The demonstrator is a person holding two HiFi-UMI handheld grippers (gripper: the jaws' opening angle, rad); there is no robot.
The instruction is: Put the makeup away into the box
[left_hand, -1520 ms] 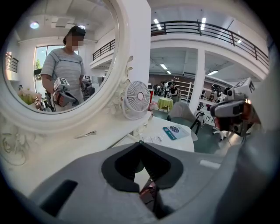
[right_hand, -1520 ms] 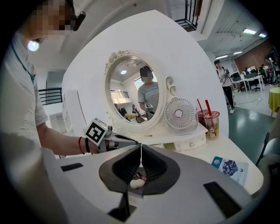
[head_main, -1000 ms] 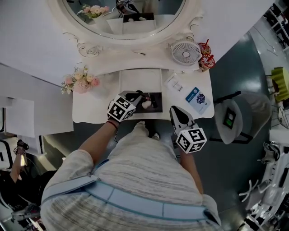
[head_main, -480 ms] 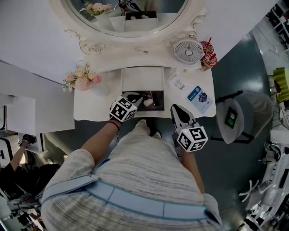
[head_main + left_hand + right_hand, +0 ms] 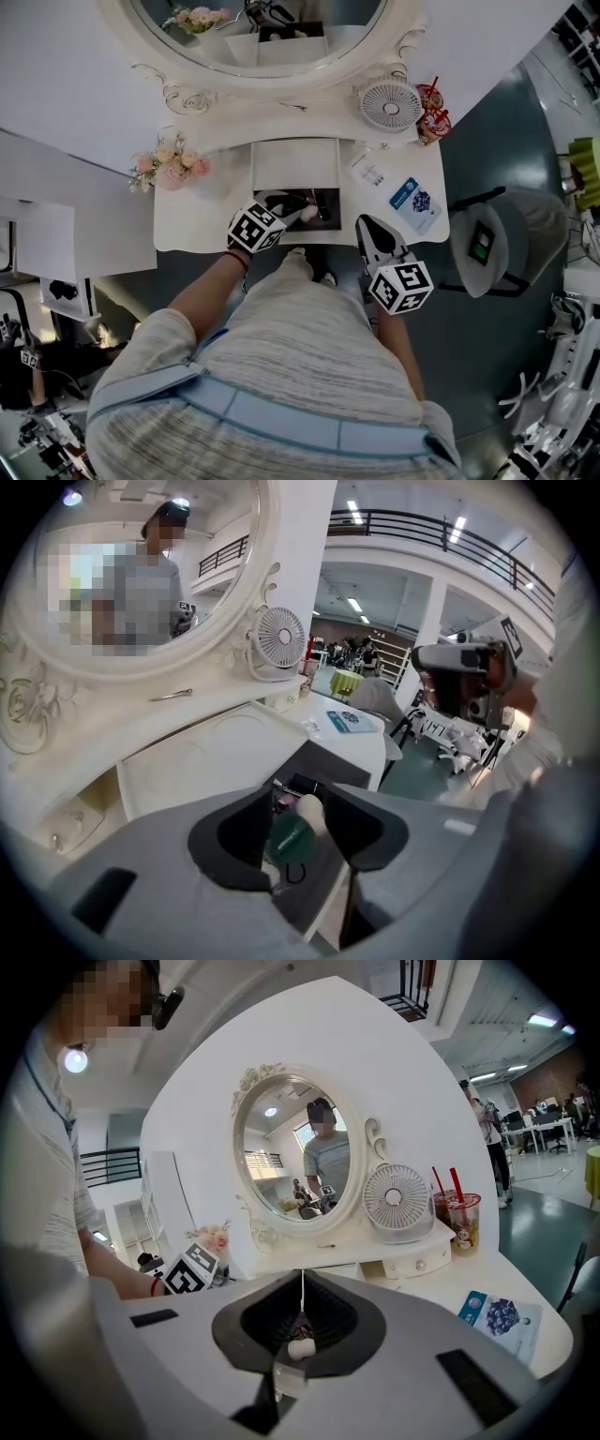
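Observation:
The dark open box [image 5: 326,201] sits at the front middle of the white dressing table [image 5: 192,225], with its white lid [image 5: 295,164] folded back. My left gripper [image 5: 292,204] hangs over the box, tilted down. Its jaws are opening [image 5: 298,801]. A green tube with a cream cap [image 5: 287,839] lies between them over the box's dark inside [image 5: 337,766], and the pads do not press it. More small makeup items lie deeper in the box. My right gripper [image 5: 365,226] hovers at the table's front edge, right of the box. It [image 5: 302,1286] is shut and holds nothing.
A big oval mirror [image 5: 262,37] stands at the back. A small white fan [image 5: 390,105] and two drink cups [image 5: 431,117] are at the back right. Pink flowers [image 5: 173,167] stand at the left, a blue packet [image 5: 411,202] and a white sachet [image 5: 366,172] at the right. A grey stool [image 5: 497,244] is beside the table.
My left gripper stays over the box and has barely shifted. The right gripper has not moved. The picture itself has slid slightly.

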